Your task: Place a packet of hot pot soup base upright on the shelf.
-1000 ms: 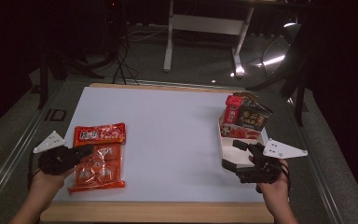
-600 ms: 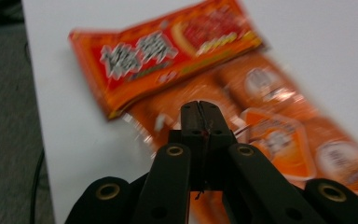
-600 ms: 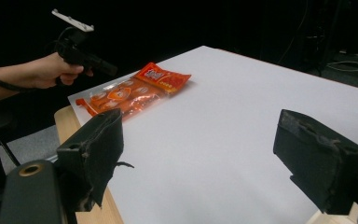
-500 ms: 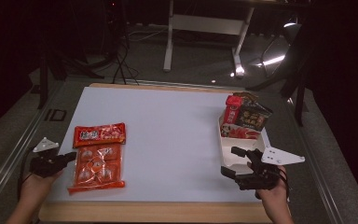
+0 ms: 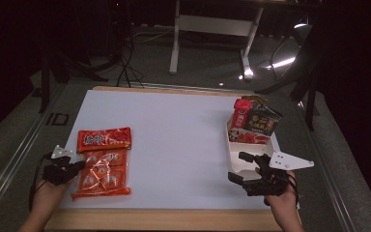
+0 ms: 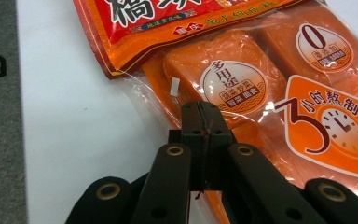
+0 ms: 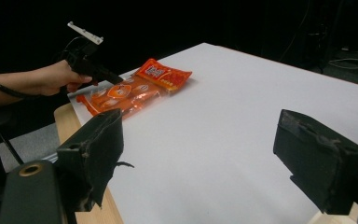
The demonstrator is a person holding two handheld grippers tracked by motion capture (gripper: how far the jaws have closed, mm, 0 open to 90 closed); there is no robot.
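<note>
Left gripper view: left hand-held gripper (image 6: 200, 122) clenched on the orange snack bag's (image 6: 270, 84) clear edge; right hand-held gripper (image 7: 205, 154) released.

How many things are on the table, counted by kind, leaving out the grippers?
Orange snack bag: 1
White tray: 1
Packets standing in the tray, one red, one dark: 2
Total: 4
</note>
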